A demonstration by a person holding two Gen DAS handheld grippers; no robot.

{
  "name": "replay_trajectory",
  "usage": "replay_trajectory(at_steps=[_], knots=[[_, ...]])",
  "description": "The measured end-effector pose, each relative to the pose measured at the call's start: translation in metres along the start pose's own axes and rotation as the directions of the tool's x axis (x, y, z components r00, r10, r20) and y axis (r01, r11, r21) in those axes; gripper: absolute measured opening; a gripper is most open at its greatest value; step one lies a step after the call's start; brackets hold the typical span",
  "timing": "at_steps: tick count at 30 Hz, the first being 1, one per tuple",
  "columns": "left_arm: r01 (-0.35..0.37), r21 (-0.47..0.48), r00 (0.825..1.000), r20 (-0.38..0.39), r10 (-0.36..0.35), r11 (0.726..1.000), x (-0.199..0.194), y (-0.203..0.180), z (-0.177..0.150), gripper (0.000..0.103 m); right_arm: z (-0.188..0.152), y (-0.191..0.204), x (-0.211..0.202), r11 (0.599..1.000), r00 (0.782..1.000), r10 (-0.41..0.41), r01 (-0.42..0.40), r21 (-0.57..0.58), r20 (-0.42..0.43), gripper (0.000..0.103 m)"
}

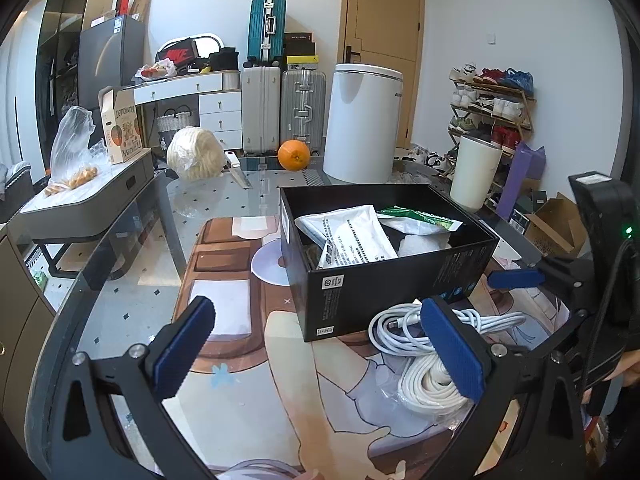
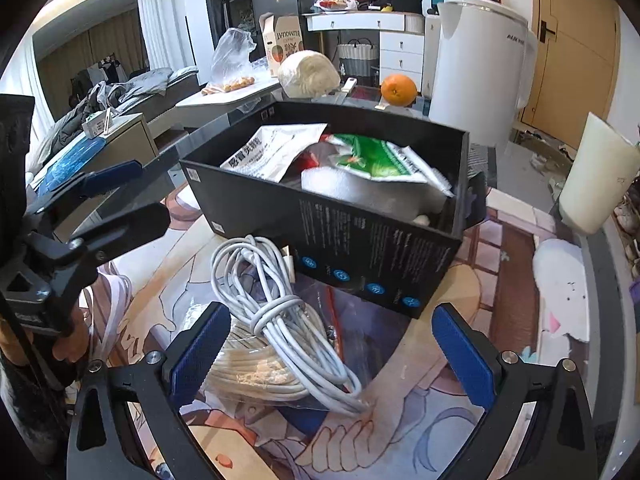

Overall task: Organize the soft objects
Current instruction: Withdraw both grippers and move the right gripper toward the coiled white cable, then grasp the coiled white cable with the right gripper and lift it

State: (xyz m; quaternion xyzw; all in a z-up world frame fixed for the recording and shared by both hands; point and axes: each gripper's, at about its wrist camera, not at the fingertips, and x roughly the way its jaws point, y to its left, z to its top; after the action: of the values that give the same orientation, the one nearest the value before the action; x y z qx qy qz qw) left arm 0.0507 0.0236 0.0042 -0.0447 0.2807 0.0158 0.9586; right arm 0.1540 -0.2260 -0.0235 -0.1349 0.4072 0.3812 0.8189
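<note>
On the glass table (image 1: 132, 240), covered by a printed cartoon mat (image 1: 280, 380), sits an open black cardboard box (image 1: 384, 276) holding a white printed pouch (image 1: 352, 236), a green-and-white packet (image 1: 420, 218) and white foam padding (image 2: 360, 188). Just in front of the box lie a bundled white cable (image 2: 272, 300) and a flat cream cable coil in a clear bag (image 2: 248, 372), touching each other. Both claws are spread wide and hold nothing: the left gripper (image 1: 320, 352) hovers over the mat with its right finger in front of the cables, and the right gripper (image 2: 332, 354) frames the bundle from above. Farther back stand an orange (image 1: 294, 155), a bagged cabbage (image 1: 196, 159), a knife (image 1: 238, 170) and a white appliance (image 1: 362, 124).
</note>
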Motion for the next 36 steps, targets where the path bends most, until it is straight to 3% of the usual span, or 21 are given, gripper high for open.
replay_trajectory(at_steps=[18, 20, 23, 30, 36], knots=[[-0.005, -0.001, 1.0, 0.009, 0.005, 1.0, -0.001, 0.001, 0.0, 0.103, 0.007, 0.018, 0.02, 0.999, 0.999, 0.039, -0.039, -0.002, -0.021, 0.1], [-0.002, -0.004, 1.0, 0.011, 0.002, 1.0, -0.001, 0.001, 0.0, 0.103, 0.009, 0.02, 0.021, 0.999, 0.999, 0.044, -0.044, -0.008, -0.019, 0.089], [-0.002, -0.001, 1.0, 0.011, 0.002, 1.0, -0.001, 0.001, -0.001, 0.103, 0.009, 0.022, 0.02, 0.998, 0.998, 0.061, -0.062, -0.012, -0.012, 0.08], [-0.002, 0.0, 1.0, 0.011, 0.002, 1.0, -0.001, 0.001, 0.0, 0.103, 0.006, 0.026, 0.015, 0.997, 0.998, 0.07, -0.069, -0.043, 0.01, 0.071], [-0.001, -0.001, 1.0, 0.01, 0.001, 1.0, -0.001, 0.001, 0.0, 0.103, 0.004, 0.029, 0.013, 0.993, 0.996, 0.093, -0.091, -0.072, 0.018, 0.047]])
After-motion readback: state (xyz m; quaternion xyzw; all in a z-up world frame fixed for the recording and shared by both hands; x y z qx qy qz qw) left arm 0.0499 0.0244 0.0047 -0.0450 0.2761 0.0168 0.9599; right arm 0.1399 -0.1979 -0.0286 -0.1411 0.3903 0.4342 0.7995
